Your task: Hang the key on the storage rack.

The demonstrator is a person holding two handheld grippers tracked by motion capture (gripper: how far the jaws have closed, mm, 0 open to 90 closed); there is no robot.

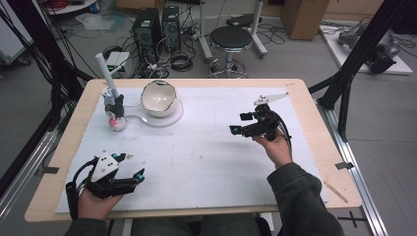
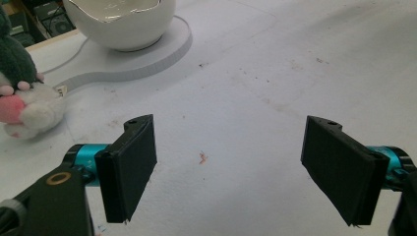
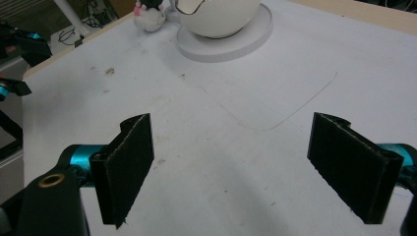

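A white cracked-egg-shaped bowl (image 1: 159,97) stands on a flat white base (image 1: 173,117) at the table's back left. Beside it, a small grey, white and pink plush toy (image 1: 115,112) sits under a white tube (image 1: 105,73). My left gripper (image 1: 129,165) rests near the front left corner, open and empty; in its own view the bowl (image 2: 123,22) and the plush toy (image 2: 24,101) lie beyond its gripper (image 2: 233,167). My right gripper (image 1: 239,123) hovers right of centre, pointing left, open and empty. In its view, the bowl (image 3: 219,17) and the toy (image 3: 150,14) lie far ahead of the gripper (image 3: 231,167).
A white sheet (image 1: 206,162) covers most of the wooden table (image 1: 300,91). A thin wooden stick (image 1: 336,191) lies near the front right edge. Beyond the table are a black stool (image 1: 231,39), computer towers (image 1: 147,27) and cables. Black frame posts (image 1: 354,54) stand at the right.
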